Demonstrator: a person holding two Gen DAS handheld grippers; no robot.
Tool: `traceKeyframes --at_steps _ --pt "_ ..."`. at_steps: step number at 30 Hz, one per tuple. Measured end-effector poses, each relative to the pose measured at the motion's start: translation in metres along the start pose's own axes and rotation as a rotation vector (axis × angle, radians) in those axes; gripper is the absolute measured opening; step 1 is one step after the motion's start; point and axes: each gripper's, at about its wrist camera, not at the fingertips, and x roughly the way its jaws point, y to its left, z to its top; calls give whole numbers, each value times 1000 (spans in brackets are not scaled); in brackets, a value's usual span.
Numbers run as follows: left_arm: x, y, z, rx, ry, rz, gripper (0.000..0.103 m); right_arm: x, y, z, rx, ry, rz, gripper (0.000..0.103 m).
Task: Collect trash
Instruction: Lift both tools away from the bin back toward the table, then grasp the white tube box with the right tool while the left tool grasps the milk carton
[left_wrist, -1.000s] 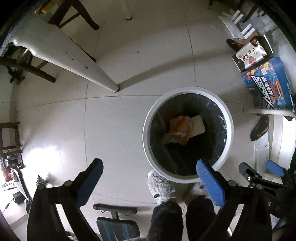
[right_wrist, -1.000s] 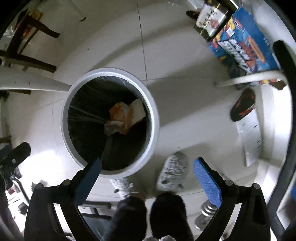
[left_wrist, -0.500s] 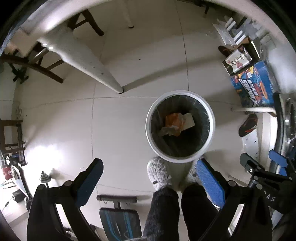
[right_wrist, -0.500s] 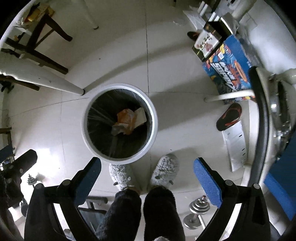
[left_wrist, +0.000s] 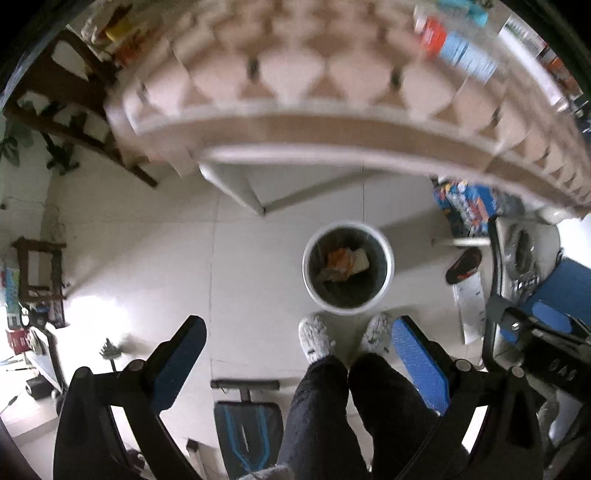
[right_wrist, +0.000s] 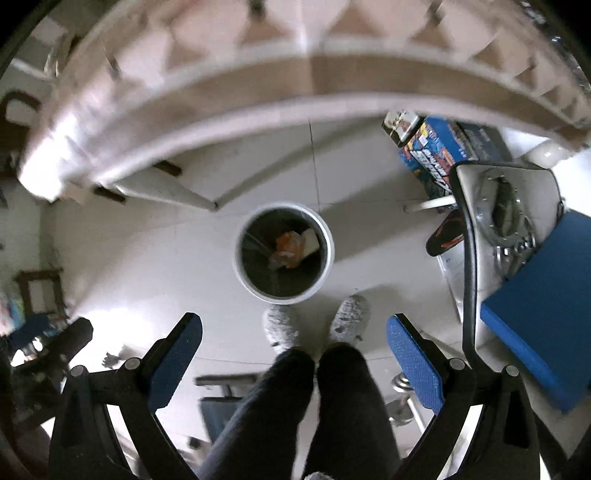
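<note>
- Both cameras now sit much higher than a second ago: the bin (left_wrist: 348, 272) looks small on the floor, and the patterned bench (left_wrist: 332, 133) edge has come into view above it.
- The left tongs (left_wrist: 299, 365) and right tongs (right_wrist: 293, 363) are wide apart, holding nothing.
- Crumpled orange-and-white trash (right_wrist: 293, 245) lies inside the bin, by the person's slippers (right_wrist: 314, 325).
- That drop looks finished; the next piece is probably on the bench.

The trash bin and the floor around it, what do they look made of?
The trash bin looks like smooth white plastic, lined with a thin, glossy dark bag that catches streaks of light. The floor seems glazed tile: pale, reflective, with straight grout lines.
</note>
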Motion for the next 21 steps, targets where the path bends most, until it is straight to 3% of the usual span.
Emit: traceKeyframes --at_steps 6,11,14,21 --pt "-46 -7 49 -72 -67 -59 103 -94 -10 37 76 -102 7 101" --pt "-49 -32 102 -122 -59 -125 103 -142 -43 89 132 -157 -37 101" --pt "-38 -49 137 -196 3 -190 102 -158 -73 131 155 -177 -76 101" --pt "18 -82 216 -519 136 -330 102 -150 -145 245 159 -178 -138 101"
